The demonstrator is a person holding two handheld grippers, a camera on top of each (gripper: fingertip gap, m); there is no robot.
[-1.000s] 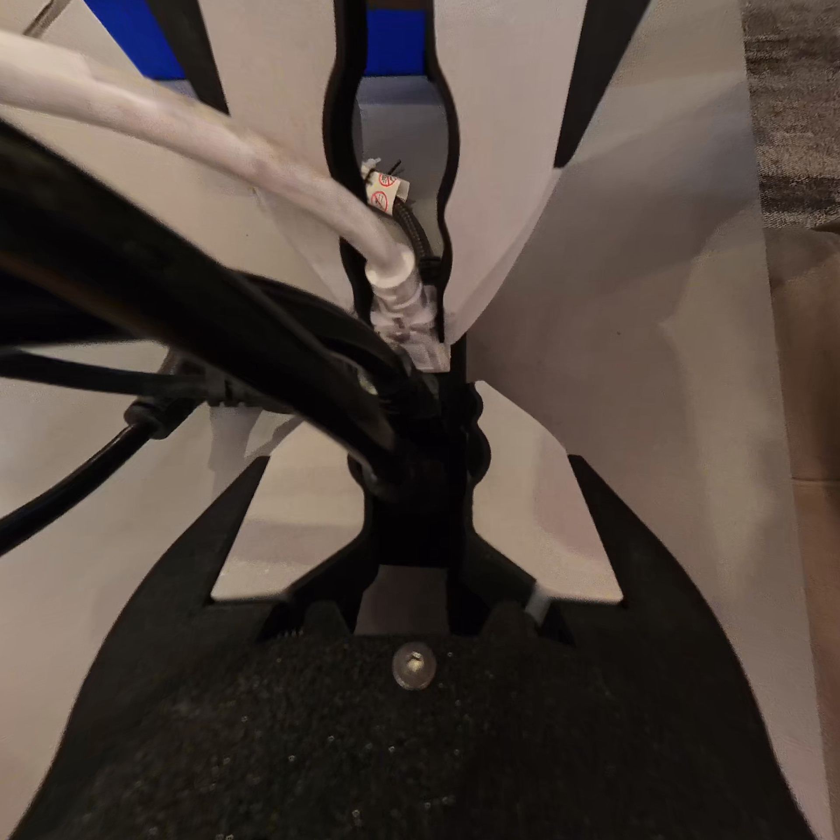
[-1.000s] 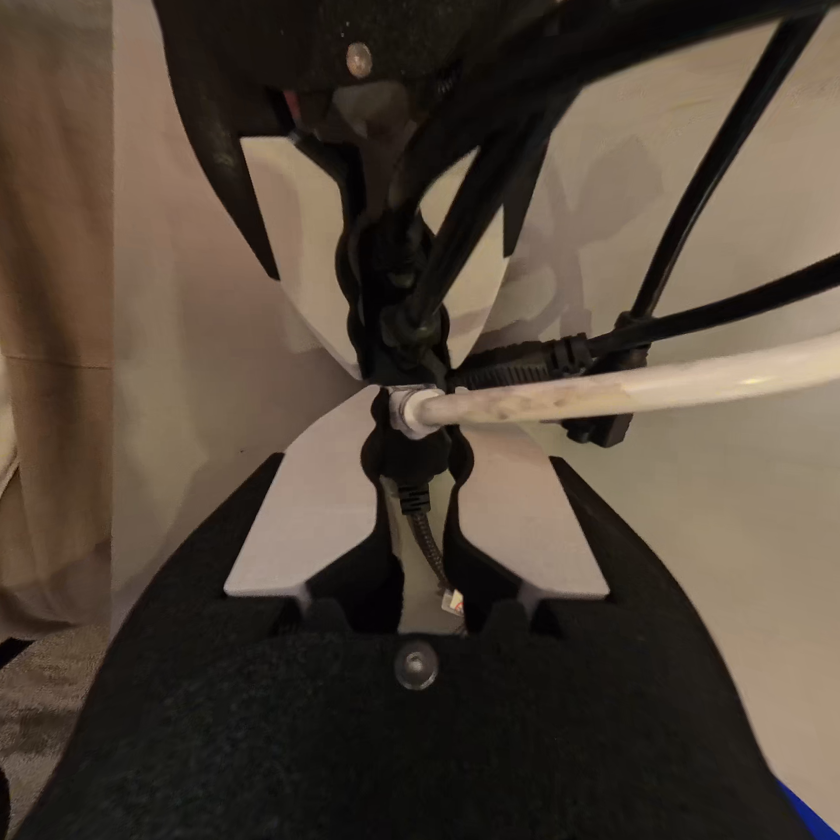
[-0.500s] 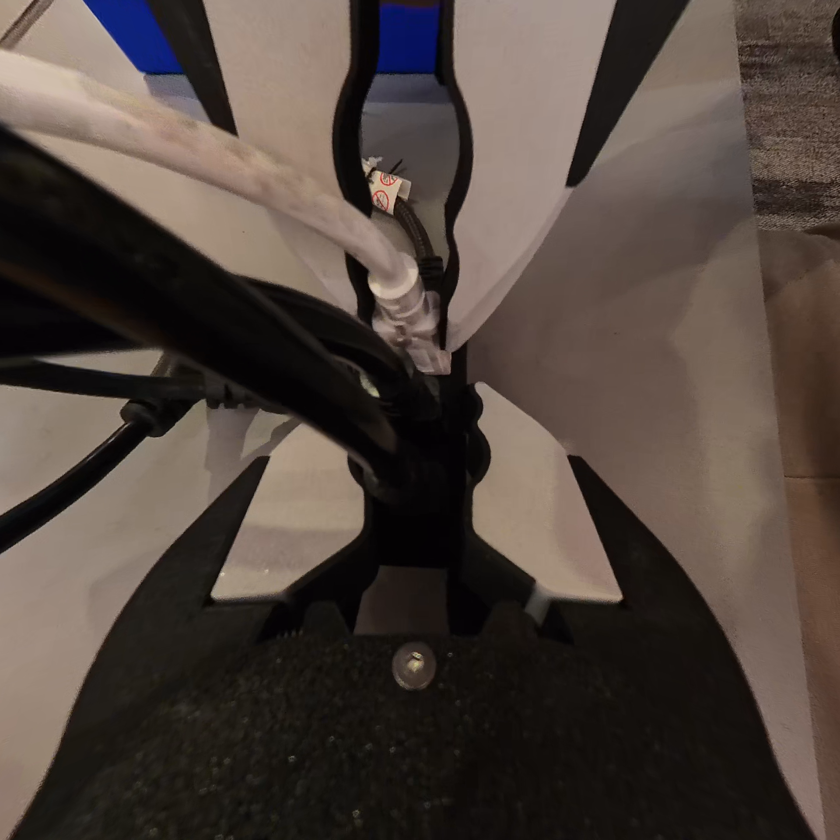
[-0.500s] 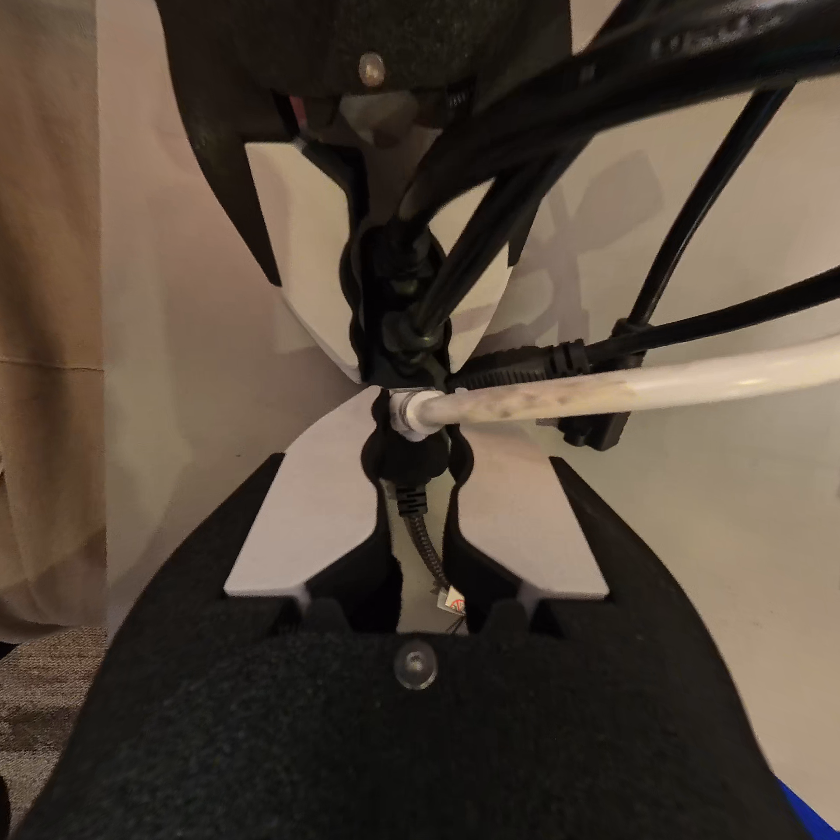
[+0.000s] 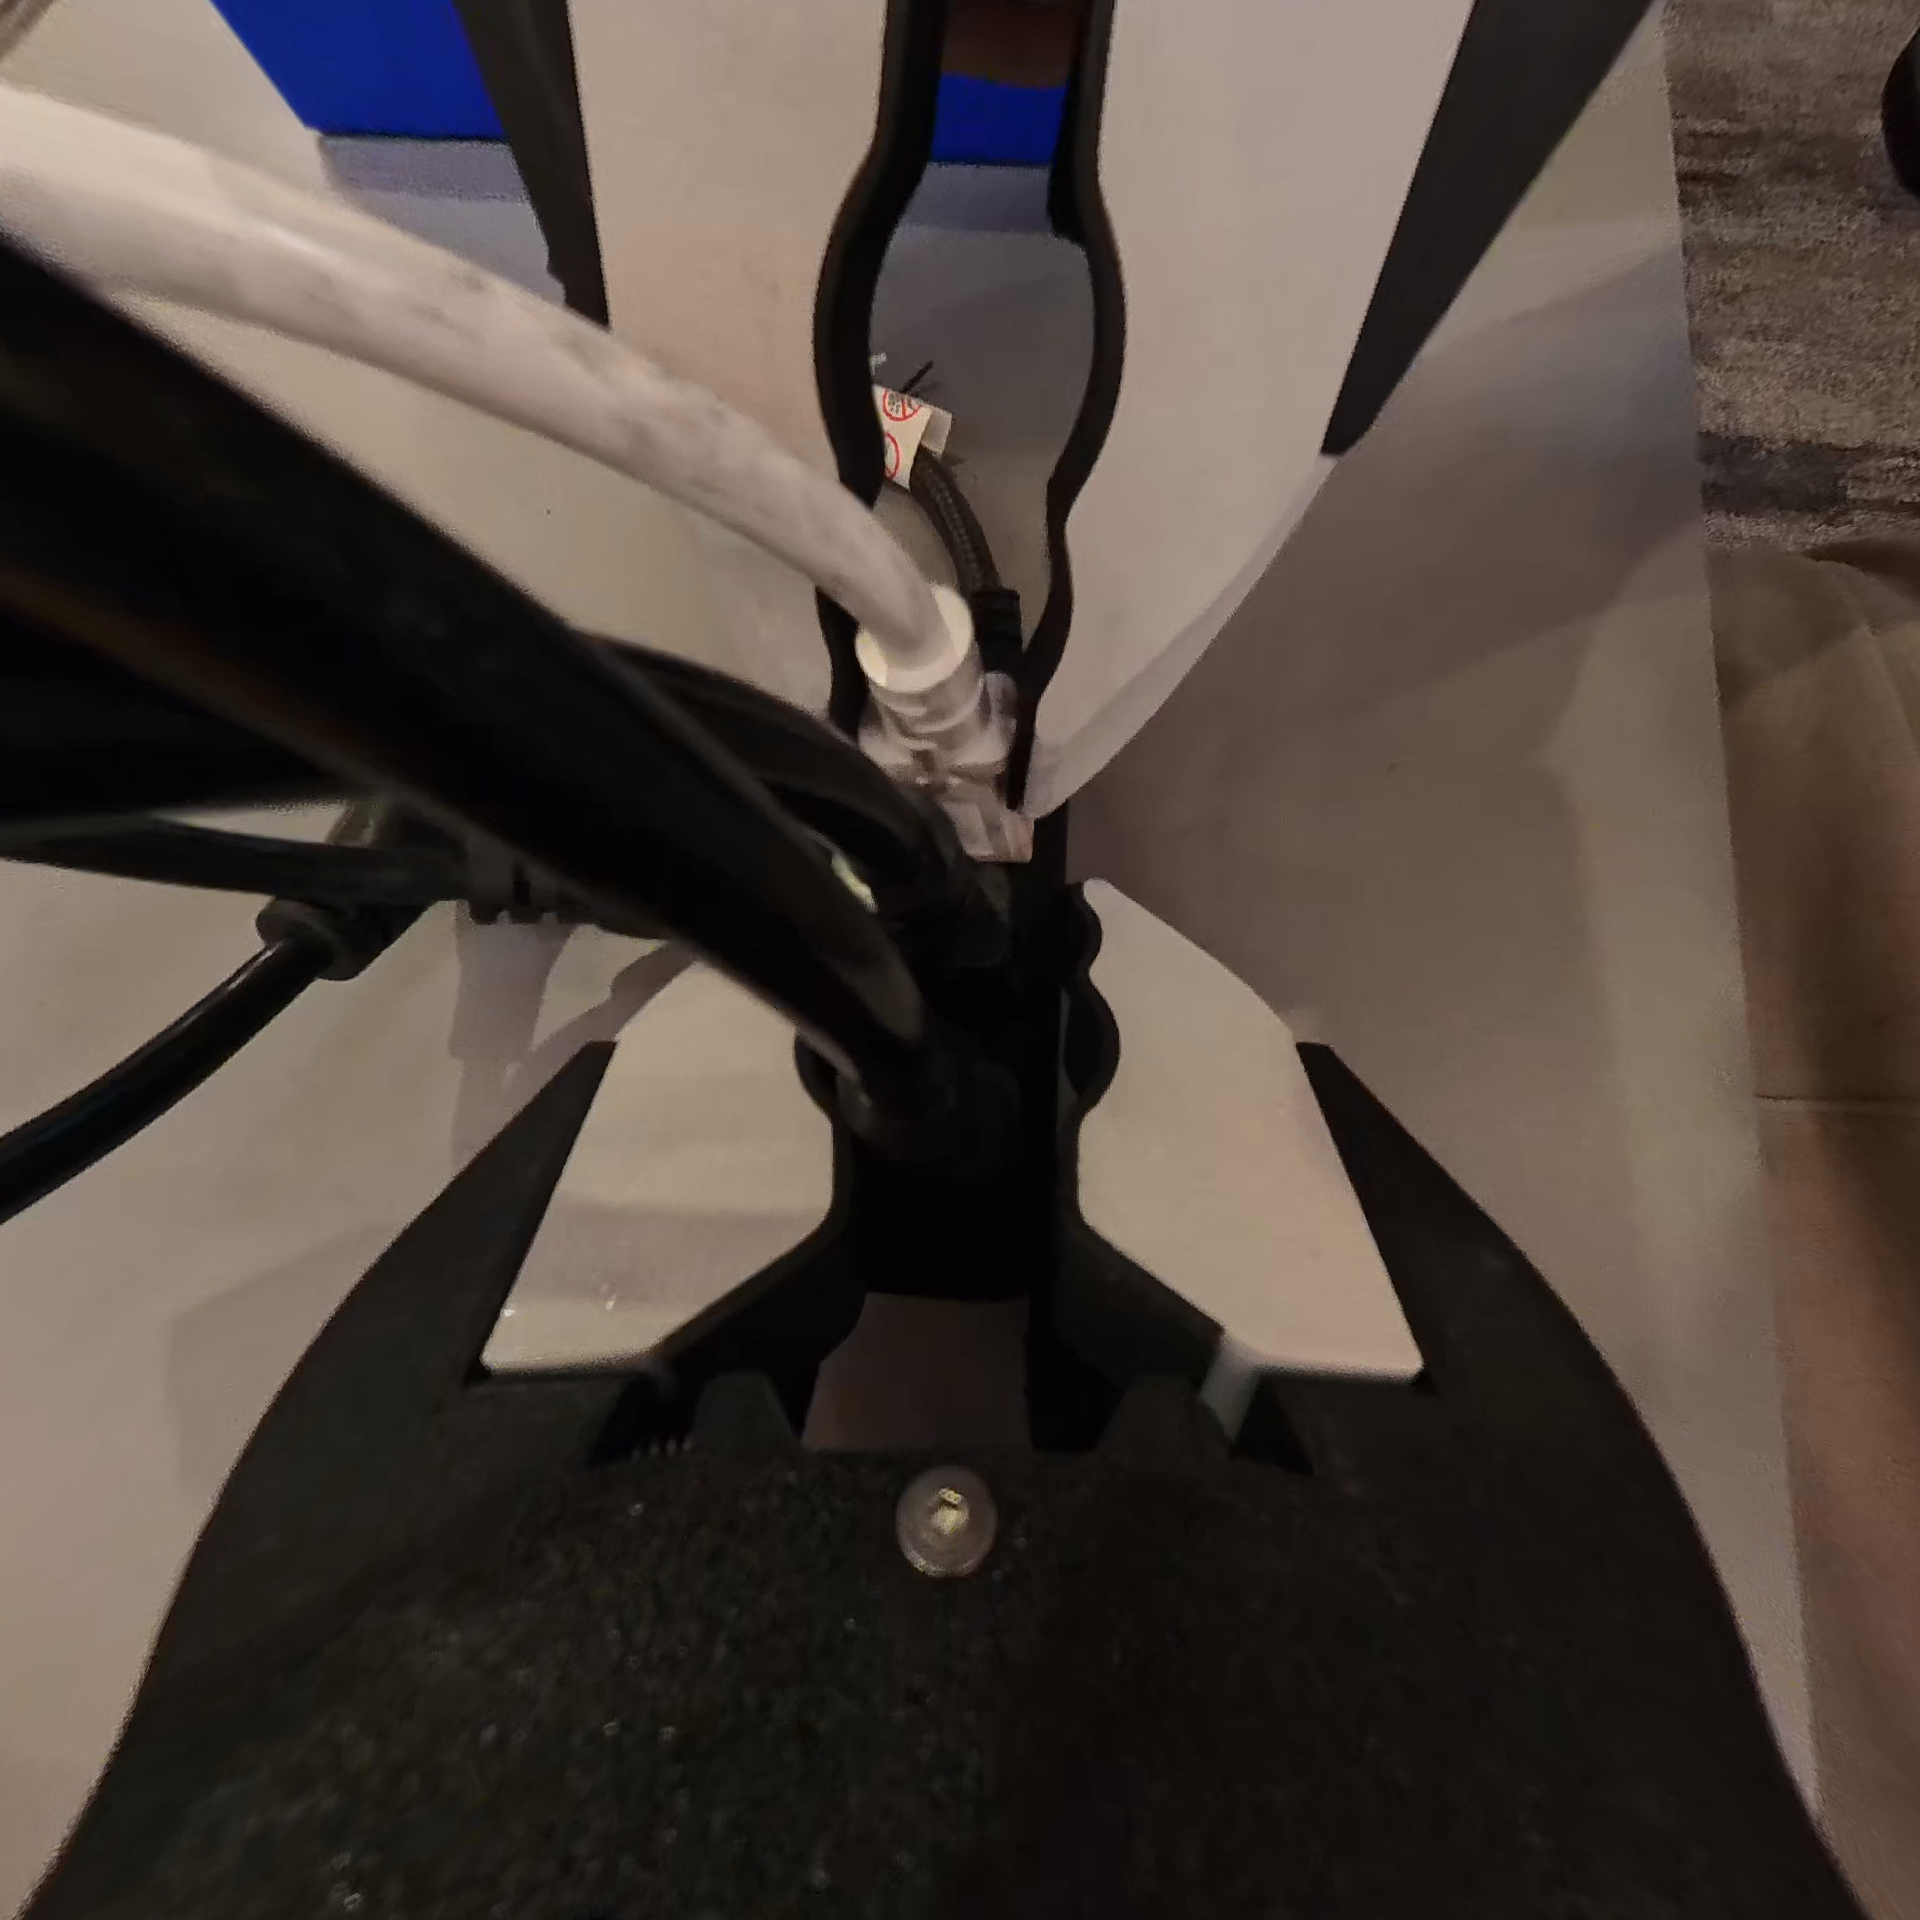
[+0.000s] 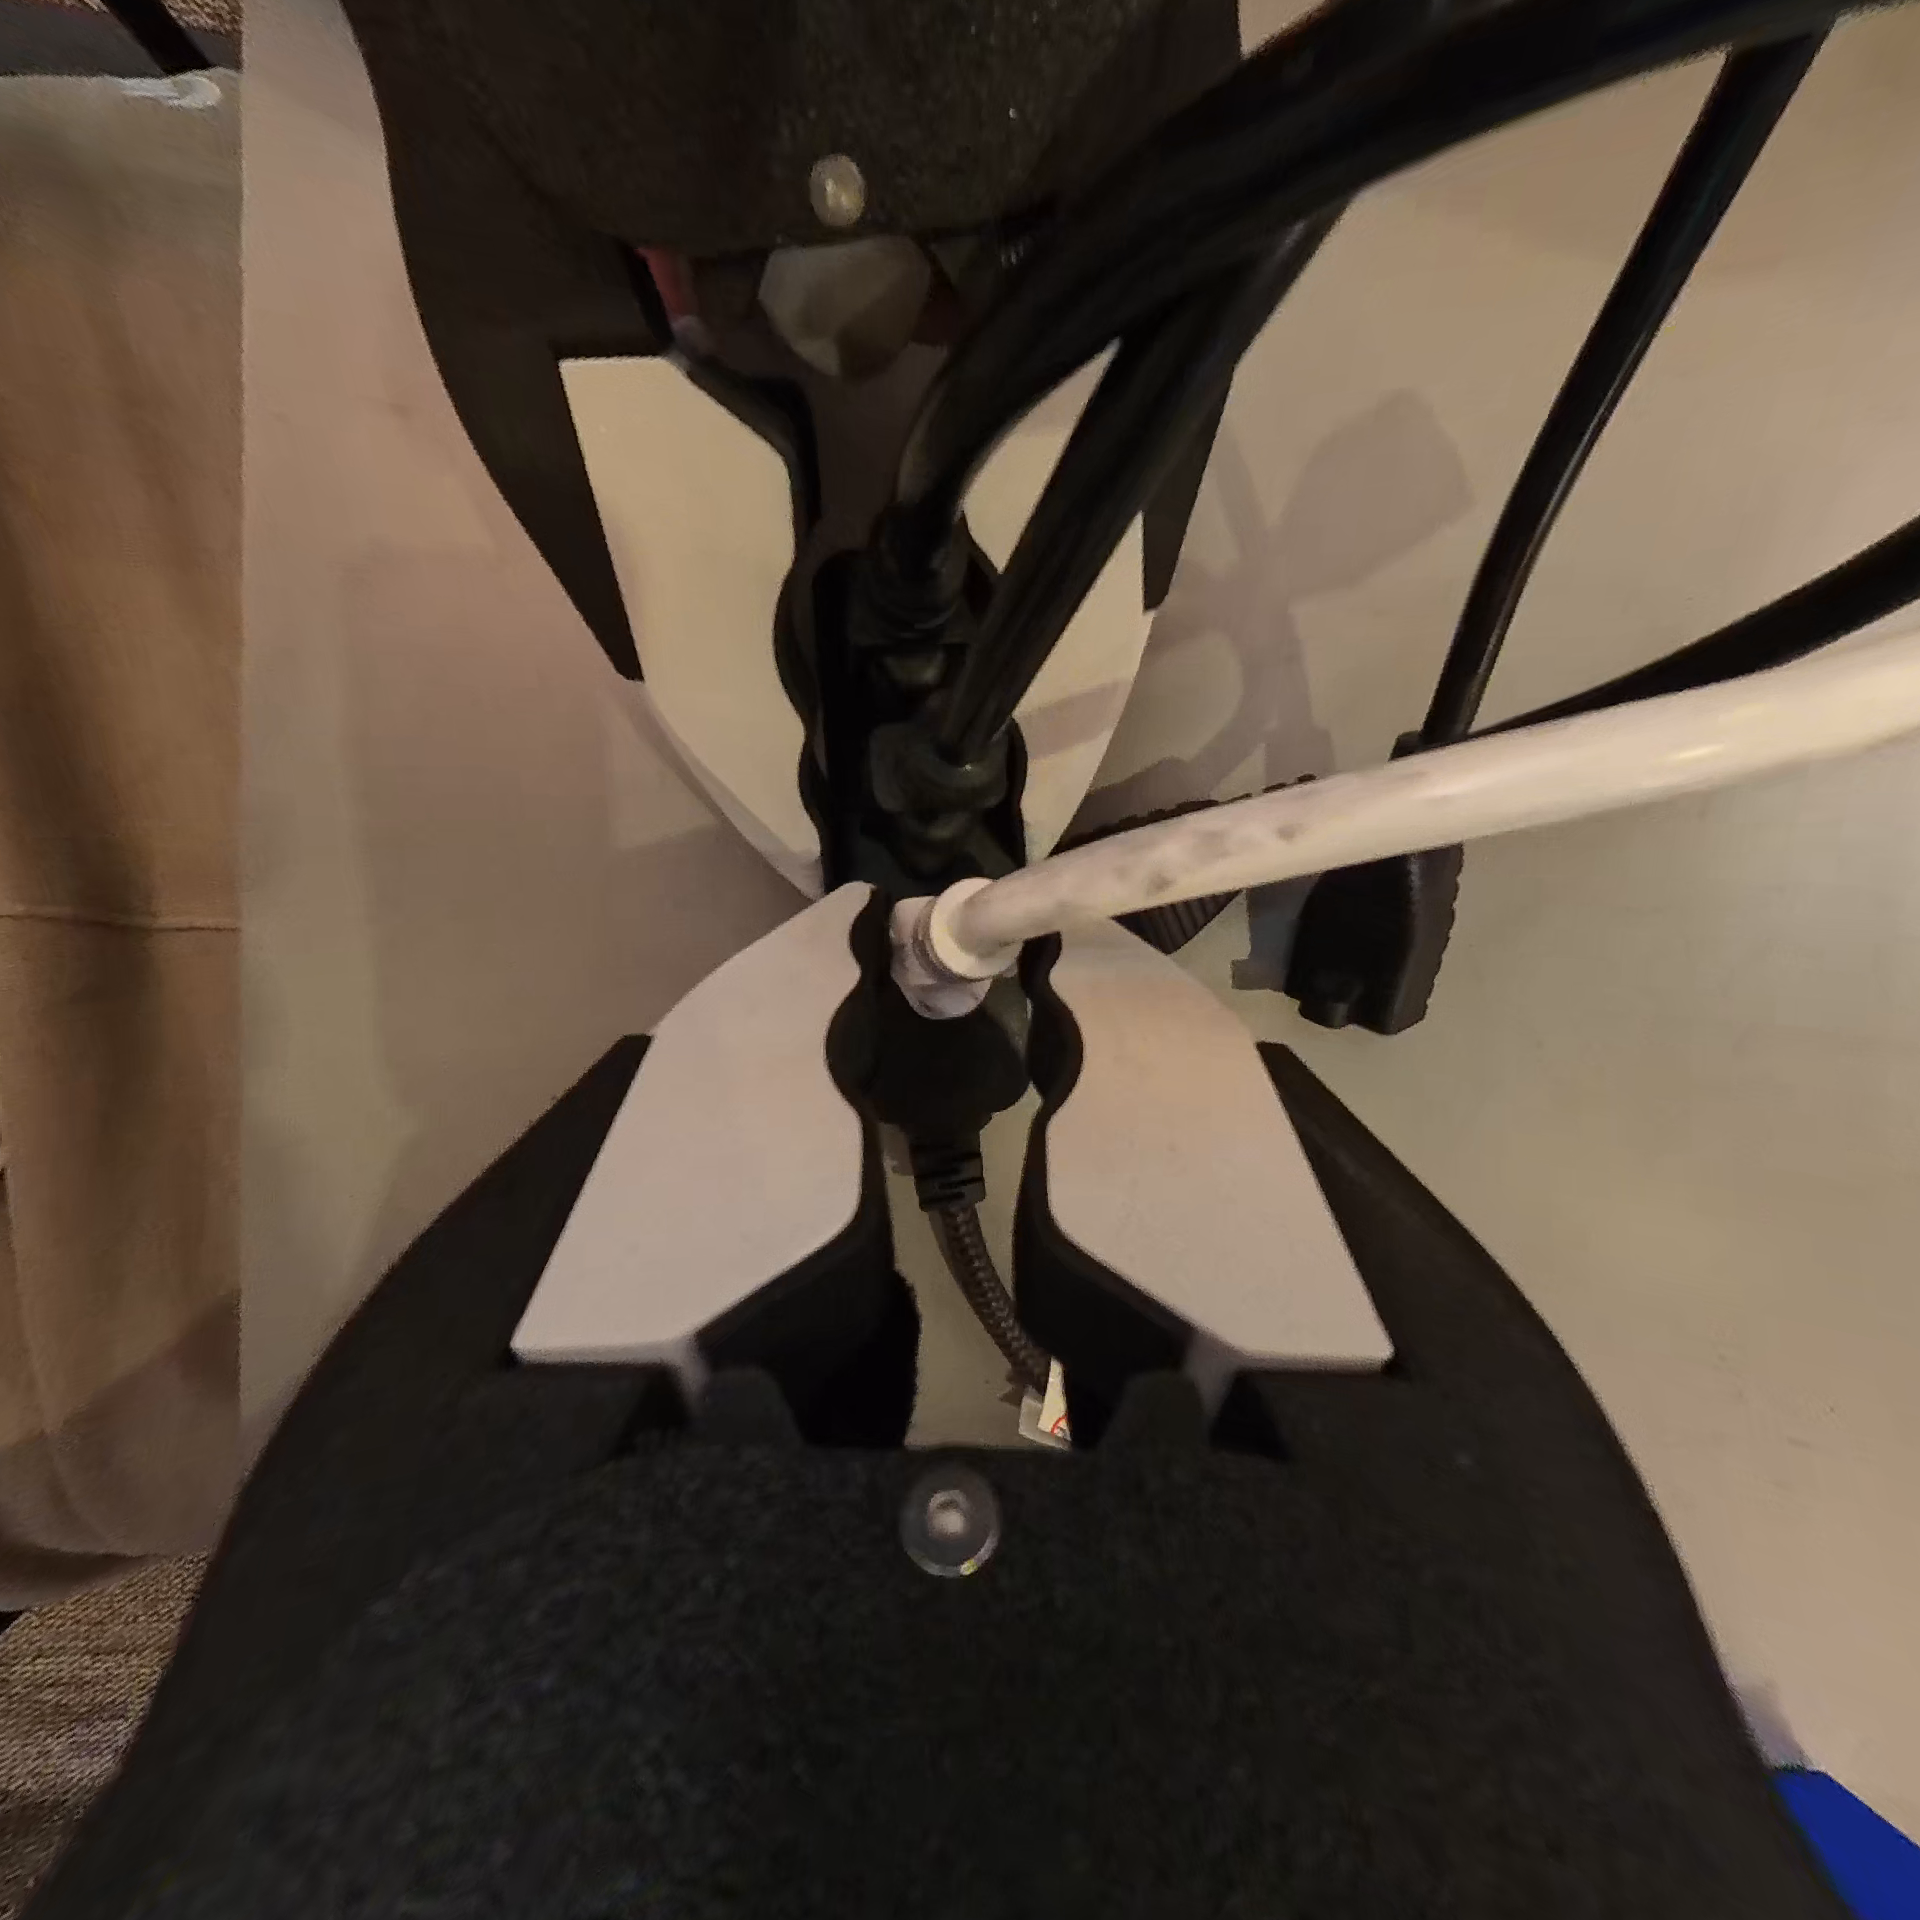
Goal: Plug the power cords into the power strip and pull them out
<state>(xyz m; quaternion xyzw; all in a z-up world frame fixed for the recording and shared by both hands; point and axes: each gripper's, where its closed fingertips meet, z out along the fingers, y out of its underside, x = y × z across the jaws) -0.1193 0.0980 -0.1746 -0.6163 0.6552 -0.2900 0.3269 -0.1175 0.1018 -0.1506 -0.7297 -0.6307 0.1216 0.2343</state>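
Note:
My two grippers meet tip to tip just above a white table [image 5: 1403,883]. My left gripper [image 5: 1023,935] is shut on a black plug [image 5: 935,1132] with thick black cords [image 5: 416,665] leaving to the left. My right gripper [image 6: 951,935] is shut on a black plug [image 6: 935,1070] with a braided black cable [image 6: 982,1278]. A white cord [image 6: 1351,810] ends in a white collar [image 6: 956,935] between my right fingertips. It also shows in the left wrist view [image 5: 623,374]. The power strip's body is hidden behind fingers and cords. The left gripper [image 6: 914,821] faces me in the right wrist view.
Another black plug [image 6: 1361,935] with its cord lies on the table beside the grippers. A blue object [image 5: 364,62] stands at the table's far side. Beige fabric [image 6: 104,727] hangs past one table edge, over grey carpet [image 5: 1787,208]. Less than 4 cm separates the two grippers' tips.
Both grippers stay shut on their plugs. The grippers have shifted slightly against each other, and the white cord now slants up more steeply in the right wrist view.

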